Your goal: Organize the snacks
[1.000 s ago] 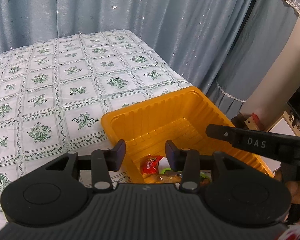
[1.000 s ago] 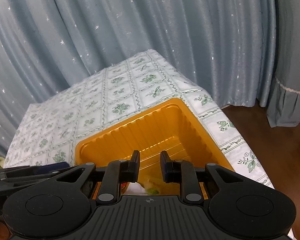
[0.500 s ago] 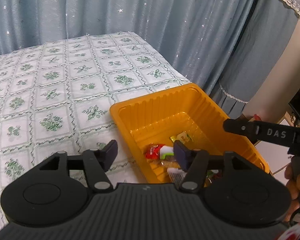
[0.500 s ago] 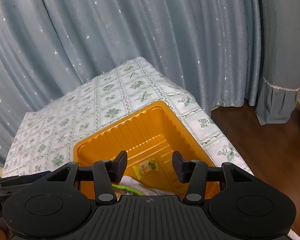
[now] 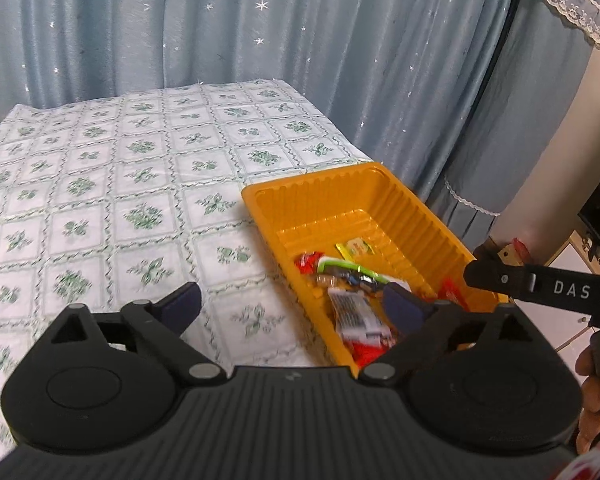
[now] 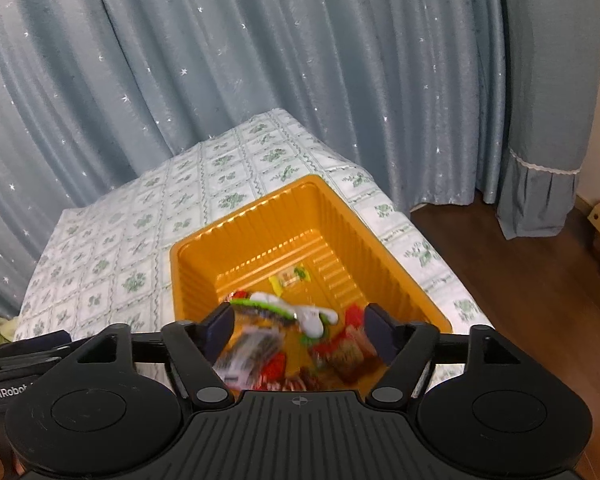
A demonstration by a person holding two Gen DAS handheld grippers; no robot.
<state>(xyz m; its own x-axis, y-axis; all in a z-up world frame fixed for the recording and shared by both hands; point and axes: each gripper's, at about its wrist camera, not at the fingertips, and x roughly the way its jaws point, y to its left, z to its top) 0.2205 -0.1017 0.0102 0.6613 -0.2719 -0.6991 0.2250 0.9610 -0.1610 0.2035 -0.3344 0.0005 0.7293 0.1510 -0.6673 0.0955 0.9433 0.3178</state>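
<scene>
An orange plastic tray (image 5: 400, 200) (image 6: 204, 276) sits at the table's near right corner. Several wrapped snacks lie in its near half: a small yellow packet (image 5: 354, 247) (image 6: 290, 276), a green and white packet (image 5: 340, 266) (image 6: 296, 310), red packets (image 5: 308, 261) (image 6: 350, 354) and a white striped packet (image 5: 354, 314) (image 6: 246, 350). My left gripper (image 5: 294, 306) is wide open and empty, raised above the tray's near left rim. My right gripper (image 6: 300, 330) is wide open and empty, raised above the snacks. The right gripper also shows in the left wrist view (image 5: 540, 284).
The table (image 5: 100, 200) (image 6: 112, 248) wears a white cloth with green flower squares. Blue starred curtains (image 5: 260, 40) (image 6: 300, 80) hang close behind and to the right. Wooden floor (image 6: 520, 280) lies beyond the table's right edge.
Both grippers have opened wide and pulled back and up from the tray. More of the snacks in the tray now show.
</scene>
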